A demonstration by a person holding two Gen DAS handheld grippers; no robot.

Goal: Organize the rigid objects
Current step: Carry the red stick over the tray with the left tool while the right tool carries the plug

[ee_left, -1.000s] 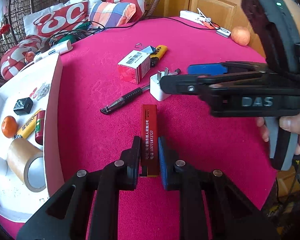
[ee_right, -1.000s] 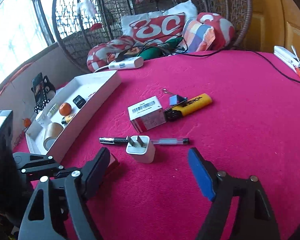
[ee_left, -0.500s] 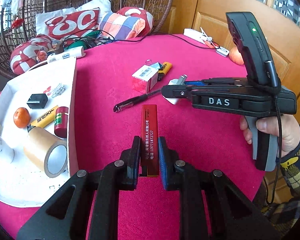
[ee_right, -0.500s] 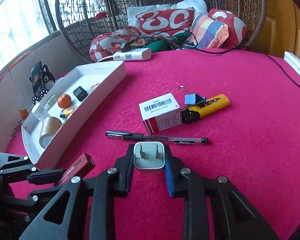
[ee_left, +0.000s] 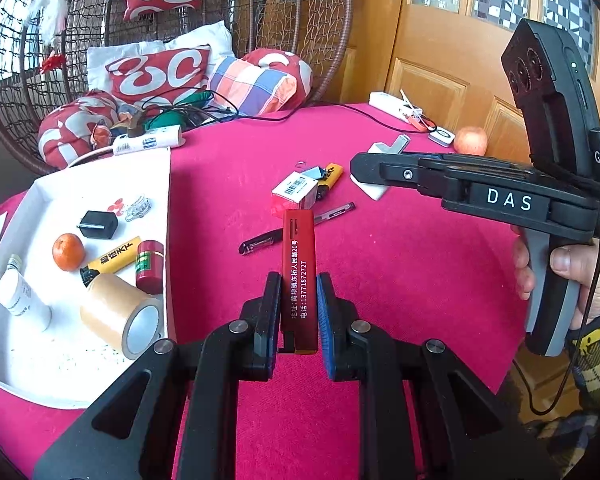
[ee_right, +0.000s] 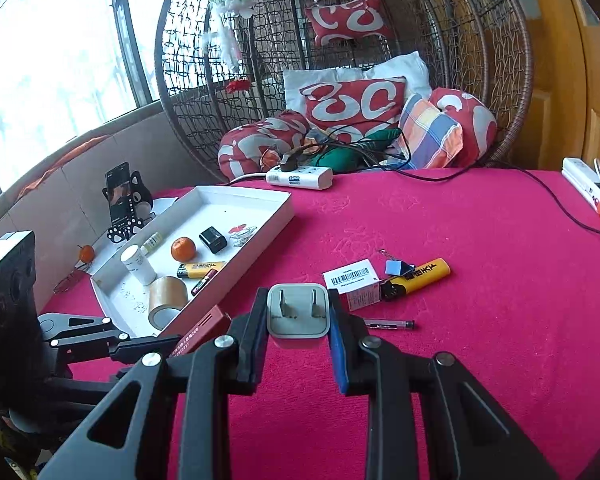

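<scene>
1. Left wrist view: your left gripper (ee_left: pixel 298 316) pinches the red lighter (ee_left: pixel 299 280) by its lower half, the body standing up between the pads, just as it did a second ago. The pink table (ee_left: pixel 400 280) now sits lower under it, so the lighter is lifted clear. The white tray (ee_left: pixel 168 208) lies to its left, already holding a tape roll (ee_left: pixel 120 316), an orange (ee_left: pixel 68 252), a yellow lighter (ee_left: pixel 112 258) and a black charger (ee_left: pixel 99 225).

2. Same view: your right gripper (ee_left: pixel 370 168) reaches in from the right with the white plug adapter (ee_left: pixel 374 192) caught at its tip.

3. Right wrist view: the right gripper (ee_right: pixel 298 316), spread wide a second ago, has closed and now clamps the white plug adapter (ee_right: pixel 298 312), prongs facing the camera. It is off the cloth, which looks like a fresh pick.

4. Same view: a pen (ee_right: pixel 388 324), a barcode box (ee_right: pixel 354 284), a blue clip (ee_right: pixel 398 268) and a second yellow lighter (ee_right: pixel 418 276) remain on the table. Both held items probably go to the tray (ee_right: pixel 260 236) next.
</scene>
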